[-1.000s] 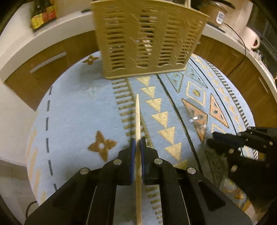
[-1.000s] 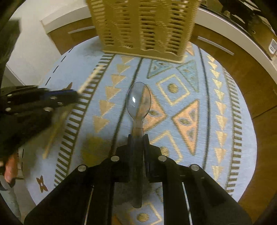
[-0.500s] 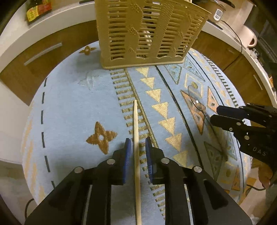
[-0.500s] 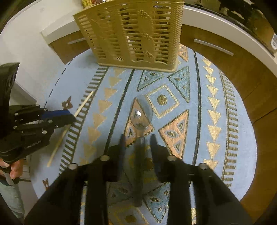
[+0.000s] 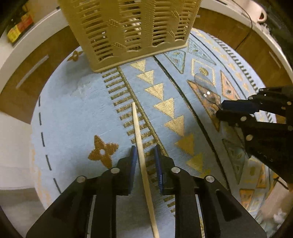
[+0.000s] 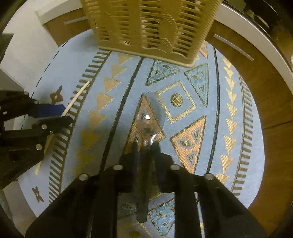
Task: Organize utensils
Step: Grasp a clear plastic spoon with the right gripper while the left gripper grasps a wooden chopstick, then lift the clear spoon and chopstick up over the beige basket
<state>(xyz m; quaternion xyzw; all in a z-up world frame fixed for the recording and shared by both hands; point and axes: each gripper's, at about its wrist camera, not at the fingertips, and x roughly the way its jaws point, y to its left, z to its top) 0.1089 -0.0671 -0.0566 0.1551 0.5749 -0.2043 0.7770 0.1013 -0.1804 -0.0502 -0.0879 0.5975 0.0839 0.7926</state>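
A wooden chopstick (image 5: 140, 144) lies on the blue patterned cloth between the fingers of my left gripper (image 5: 145, 152), which is open around it. A clear plastic spoon (image 6: 149, 117) lies on the cloth between the fingers of my right gripper (image 6: 145, 146), which is open. A tan slotted utensil basket (image 5: 128, 27) stands at the far side of the round table, ahead of both grippers. The chopstick (image 6: 76, 99) and left gripper (image 6: 53, 115) show at left in the right wrist view. The spoon (image 5: 206, 86) and right gripper (image 5: 222, 110) show at right in the left wrist view.
The blue and gold cloth (image 5: 73, 113) covers the round table. White counters with wooden drawer fronts (image 5: 31, 73) curve behind it. A bottle with a yellow label (image 5: 18, 27) stands at the far left, and a white appliance (image 5: 256, 11) at the far right.
Both grippers have opened: the left let go of the chopstick and the right let go of the spoon. Both utensils now rest on the cloth.
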